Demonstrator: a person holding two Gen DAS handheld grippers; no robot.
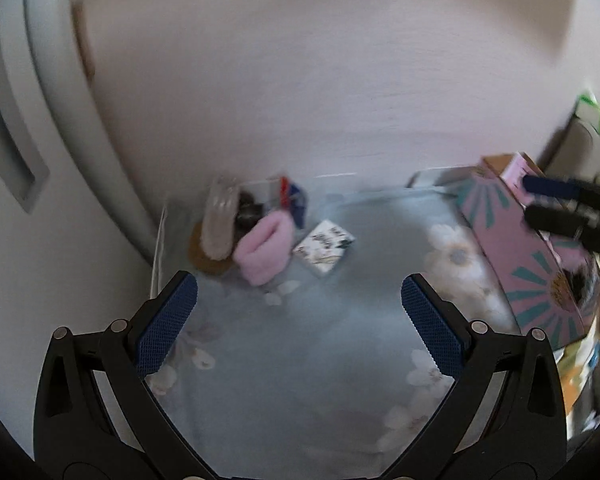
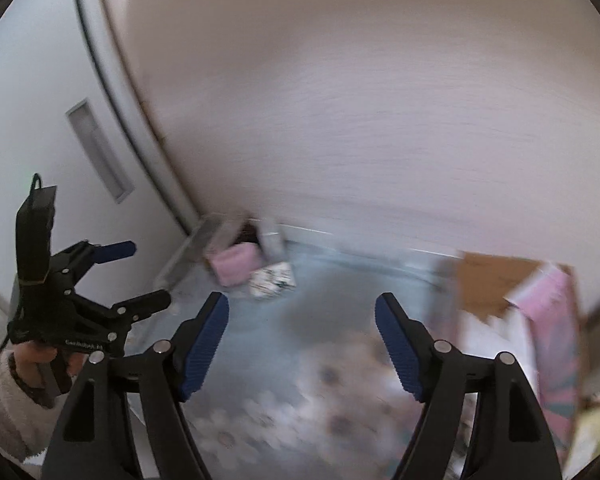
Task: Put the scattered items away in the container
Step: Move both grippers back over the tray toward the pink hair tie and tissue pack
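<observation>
Surface: bed sheet, pale blue with white flowers, against a pale wall; pictures blurred.
Container: pink box with teal sunburst rays, lid flap raised showing brown cardboard inside; at the right edge of the sheet, near the wall.
Scattered items: heaped in the far left corner of the sheet, well apart from the pink box.
Item, pink: soft pink band, folded, at the front of the heap.
Item, card: small white patterned packet, flat on the sheet just right of the pink band.
Item, ring: pale beige loop, upright, over a brown round piece.
Item, other: red-and-blue packet and a dark object behind the heap; kind cannot be told.
Left gripper: jaws wide apart, nothing between the blue pads, over the sheet in front of the heap.
Right gripper: jaws spread, nothing between them, over the middle of the sheet; in the left view its fingers show before the pink box.
Person: hand in a fuzzy pale sleeve on the left gripper's handle.
</observation>
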